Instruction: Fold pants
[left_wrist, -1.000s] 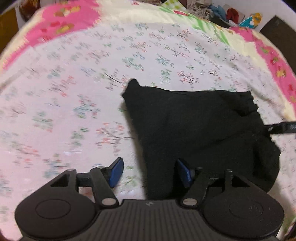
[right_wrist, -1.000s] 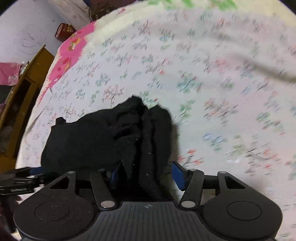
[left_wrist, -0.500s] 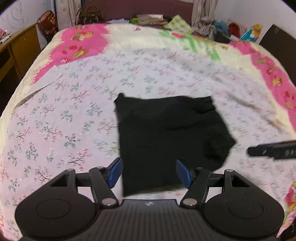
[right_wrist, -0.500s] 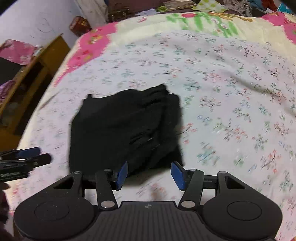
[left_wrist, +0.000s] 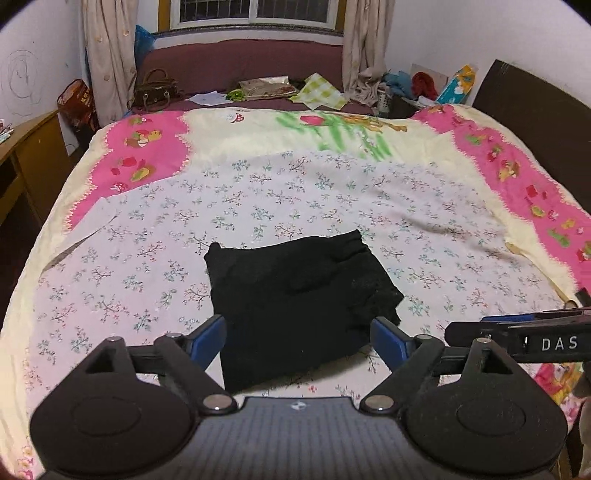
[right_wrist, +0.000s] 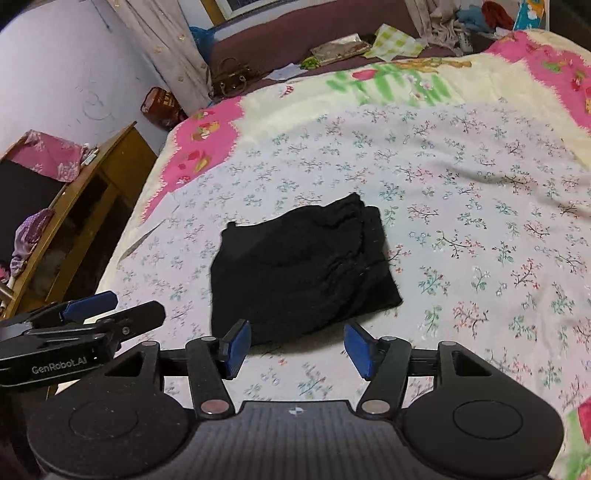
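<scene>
The black pants (left_wrist: 295, 295) lie folded into a rough rectangle on the floral bedsheet (left_wrist: 258, 192); they also show in the right wrist view (right_wrist: 299, 273). My left gripper (left_wrist: 299, 339) is open and empty, raised above the near edge of the pants. My right gripper (right_wrist: 297, 347) is open and empty, held back from the pants' near edge. The right gripper's fingers (left_wrist: 517, 332) show at the right of the left wrist view. The left gripper's fingers (right_wrist: 92, 314) show at the left of the right wrist view.
The bed has a pink and cream cartoon border (left_wrist: 140, 155). A wooden desk (right_wrist: 81, 206) stands left of the bed. A brown handbag (left_wrist: 155, 92), papers and clothes lie on the maroon bench (left_wrist: 258, 66) under the window. A dark headboard (left_wrist: 535, 114) is at the right.
Both grippers have pulled up and back from the pants, which now lie free on the bed. The right gripper, close over the pants a second ago, has let go.
</scene>
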